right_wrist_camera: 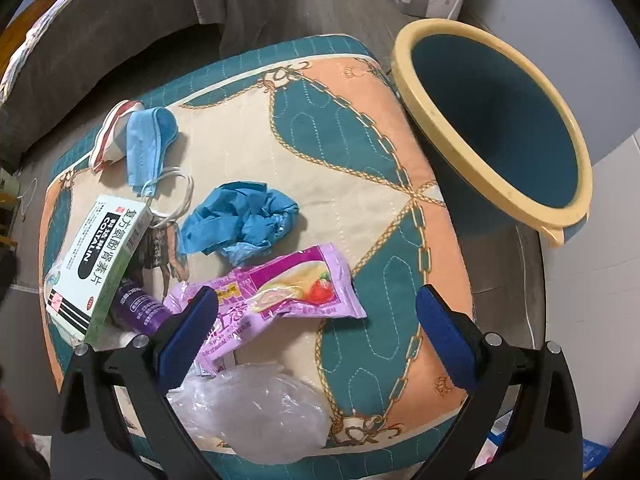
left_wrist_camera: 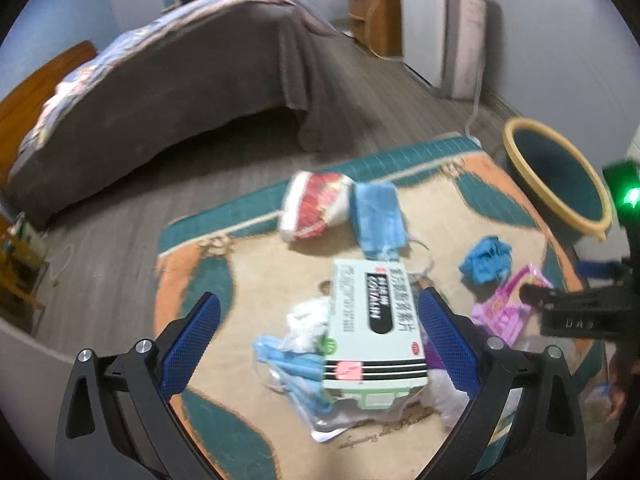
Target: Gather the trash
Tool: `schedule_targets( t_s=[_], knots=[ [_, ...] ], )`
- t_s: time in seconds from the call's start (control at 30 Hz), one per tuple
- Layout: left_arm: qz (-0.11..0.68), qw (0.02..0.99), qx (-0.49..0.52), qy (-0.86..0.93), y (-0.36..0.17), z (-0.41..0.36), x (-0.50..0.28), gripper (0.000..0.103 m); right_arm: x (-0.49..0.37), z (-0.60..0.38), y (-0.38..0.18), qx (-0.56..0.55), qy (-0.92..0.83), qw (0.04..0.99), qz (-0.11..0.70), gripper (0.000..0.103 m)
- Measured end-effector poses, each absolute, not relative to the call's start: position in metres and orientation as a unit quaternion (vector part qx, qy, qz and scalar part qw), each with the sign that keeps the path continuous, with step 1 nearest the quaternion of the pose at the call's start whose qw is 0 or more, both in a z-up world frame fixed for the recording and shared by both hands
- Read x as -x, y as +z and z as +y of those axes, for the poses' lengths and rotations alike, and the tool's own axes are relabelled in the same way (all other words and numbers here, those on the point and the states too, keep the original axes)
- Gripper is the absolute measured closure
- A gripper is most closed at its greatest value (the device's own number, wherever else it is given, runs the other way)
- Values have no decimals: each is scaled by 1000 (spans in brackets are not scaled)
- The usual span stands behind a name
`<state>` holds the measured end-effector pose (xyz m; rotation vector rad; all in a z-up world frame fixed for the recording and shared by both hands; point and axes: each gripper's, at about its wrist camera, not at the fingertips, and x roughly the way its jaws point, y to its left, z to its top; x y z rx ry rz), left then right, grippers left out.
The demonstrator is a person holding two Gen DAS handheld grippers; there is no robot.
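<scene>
Left gripper (left_wrist_camera: 320, 334) spread wide, box (left_wrist_camera: 374, 324) lying between its fingers. Right gripper (right_wrist_camera: 318, 326) wide, empty, over wrapper (right_wrist_camera: 280, 292); bin (right_wrist_camera: 496, 128) stood beyond.

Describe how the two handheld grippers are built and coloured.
Both look alike: the left gripper and right gripper have matte black angular arms with silver round bolts at the joints, each ending in blue, finely textured fingers. In the left wrist view, the right gripper's black body shows pale lettering and a green glowing light.
</scene>
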<state>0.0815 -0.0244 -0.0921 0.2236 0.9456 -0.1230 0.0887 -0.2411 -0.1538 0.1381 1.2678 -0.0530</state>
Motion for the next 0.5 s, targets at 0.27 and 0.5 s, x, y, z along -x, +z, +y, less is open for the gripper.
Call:
schedule_targets(
  t_s=[0.27,0.5],
  knots=[
    [486,865,-103,-75,-119,-27,-90,5,-94,-248,-173,-122,-14,774,621,40],
    [501,854,-109,-91,-133,-32,-96,6,-99,-259,-170,-172,-14,769,615,74]
  ],
)
